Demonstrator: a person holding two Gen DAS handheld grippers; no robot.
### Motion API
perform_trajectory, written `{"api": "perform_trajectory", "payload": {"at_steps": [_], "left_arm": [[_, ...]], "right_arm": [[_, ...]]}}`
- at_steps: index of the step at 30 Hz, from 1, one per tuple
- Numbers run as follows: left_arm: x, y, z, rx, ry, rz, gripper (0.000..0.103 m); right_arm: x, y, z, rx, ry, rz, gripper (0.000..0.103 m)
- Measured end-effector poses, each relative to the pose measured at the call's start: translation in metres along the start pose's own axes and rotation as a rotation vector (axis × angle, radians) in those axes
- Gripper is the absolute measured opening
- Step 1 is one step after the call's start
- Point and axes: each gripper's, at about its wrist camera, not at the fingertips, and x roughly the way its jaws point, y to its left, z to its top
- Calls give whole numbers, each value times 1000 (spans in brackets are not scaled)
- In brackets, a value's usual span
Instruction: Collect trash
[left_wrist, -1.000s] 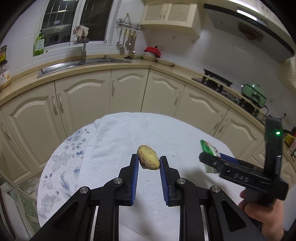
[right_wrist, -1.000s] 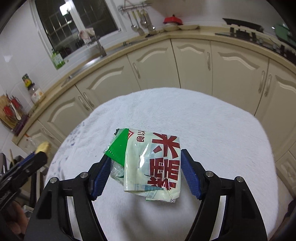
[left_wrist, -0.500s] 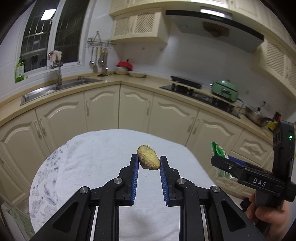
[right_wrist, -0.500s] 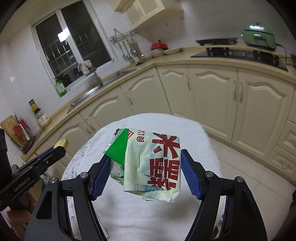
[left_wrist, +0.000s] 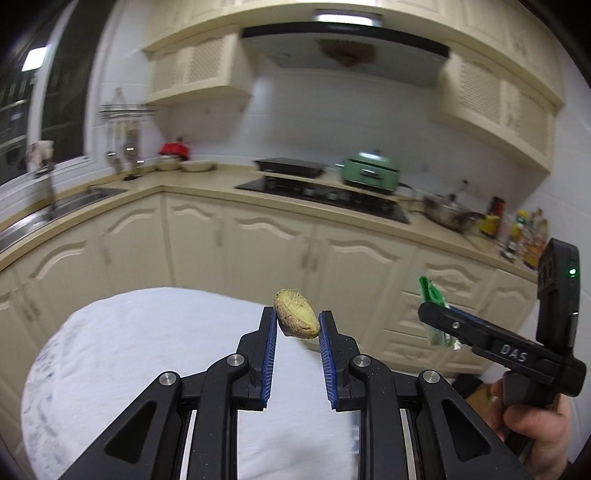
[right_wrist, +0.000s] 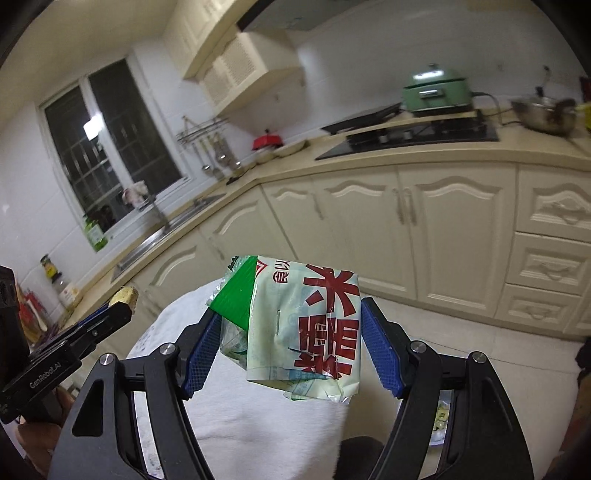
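Dim warm ceiling light, motion-blurred cabinets (left_wrist: 280, 236) and stove (right_wrist: 413, 136), dark fisheye corners, black window (right_wrist: 107, 147).

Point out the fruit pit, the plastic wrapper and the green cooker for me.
fruit pit (left_wrist: 296, 319), left wrist view, middle of its face.
plastic wrapper (right_wrist: 314, 317), right wrist view, printed front.
green cooker (left_wrist: 371, 171), left wrist view, front of body.

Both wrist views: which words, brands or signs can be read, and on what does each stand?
"DAS": on the body of the right gripper, left wrist view.
"GenRobot.AI": on the body of the left gripper, right wrist view.
Large red Chinese characters, the top one "米": on the food wrapper; its small print is unreadable.
Counter bottle labels: too blurred.
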Motion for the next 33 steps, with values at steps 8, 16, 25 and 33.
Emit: {"api": "perform_trajectory", "payload": {"at_steps": [8, 16, 25, 33], "left_arm": [[73, -49, -1, 57, 119, -139, 19], [169, -83, 2, 110, 283, -209, 19], [312, -133, 23, 146, 478, -243, 19], [415, -151, 38, 165, 558, -190, 74]], "right_arm": [[1, -89, -7, 136, 31, -130, 74], [20, -165, -20, 254, 82, -196, 74], [66, -229, -40, 356, 177, -223, 74], [103, -263, -58, 427, 254, -235, 85]]}}
